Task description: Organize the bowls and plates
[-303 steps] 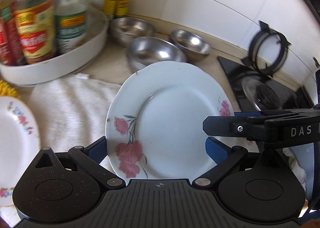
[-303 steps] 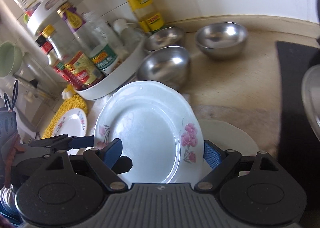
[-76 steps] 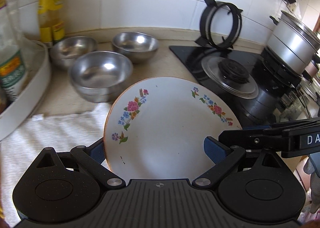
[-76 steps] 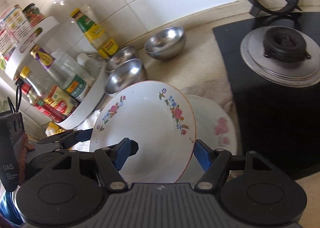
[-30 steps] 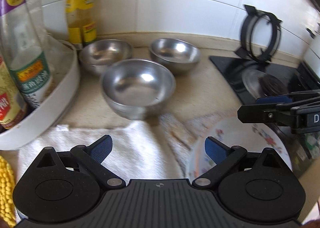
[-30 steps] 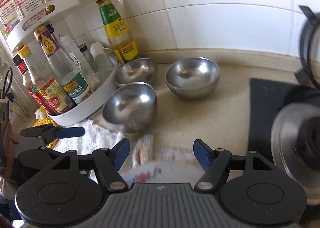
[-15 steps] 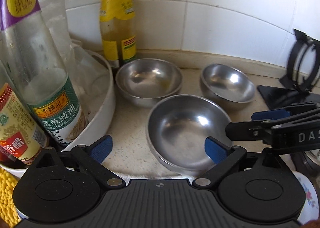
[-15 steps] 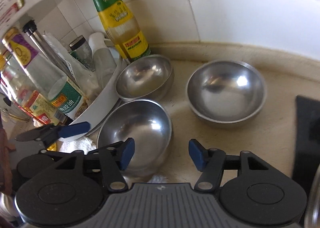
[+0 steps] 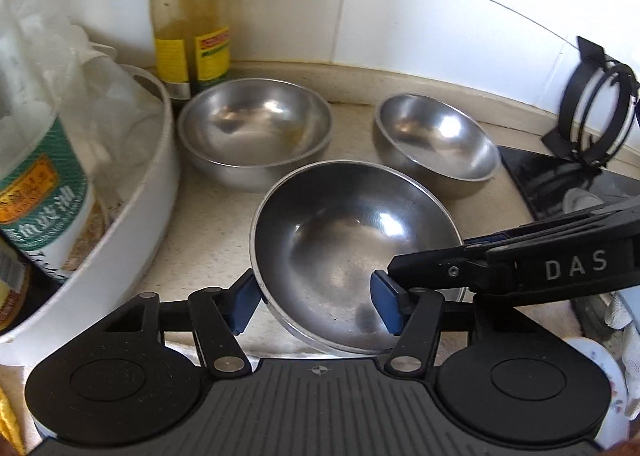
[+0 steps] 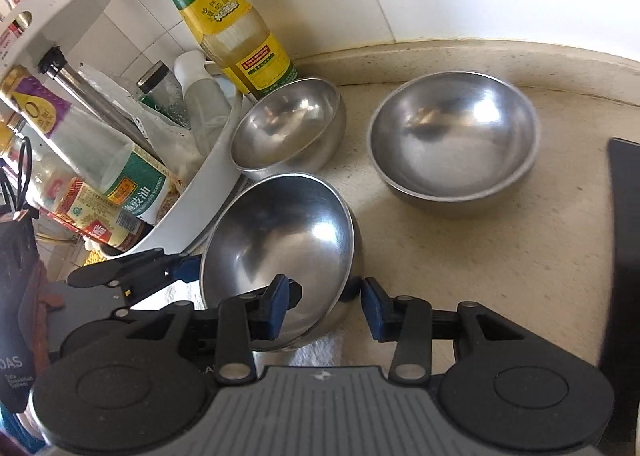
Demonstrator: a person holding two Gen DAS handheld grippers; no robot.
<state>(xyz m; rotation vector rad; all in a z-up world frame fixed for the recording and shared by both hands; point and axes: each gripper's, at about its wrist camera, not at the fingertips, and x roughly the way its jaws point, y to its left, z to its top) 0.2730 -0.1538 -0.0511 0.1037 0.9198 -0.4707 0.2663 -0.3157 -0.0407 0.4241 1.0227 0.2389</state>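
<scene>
Two-handed, set about the nearest steel bowl (image 9: pixel 352 232), upright on the beige speckled worktop (image 9: pixel 212 216) in front of two more like it, far left (image 9: pixel 256 136) and far right (image 9: pixel 436 144). Straddled its near-left rim with the left tool (image 9: pixel 316 304), one blue pad outside and one inside, closing but not yet pinching. Did likewise at the near-right rim with the right tool (image 10: pixel 326 308): closing, thin wall in the gap, nothing clamped. Probably picked opposite edges to lift that slick, round, mirror-bright shell level for nesting. Worked just right of the white plastic rack (image 9: pixel 152 184).

Both tongs, left (image 9: pixel 316 306) and right (image 10: pixel 326 310), angled downward, closing.
</scene>
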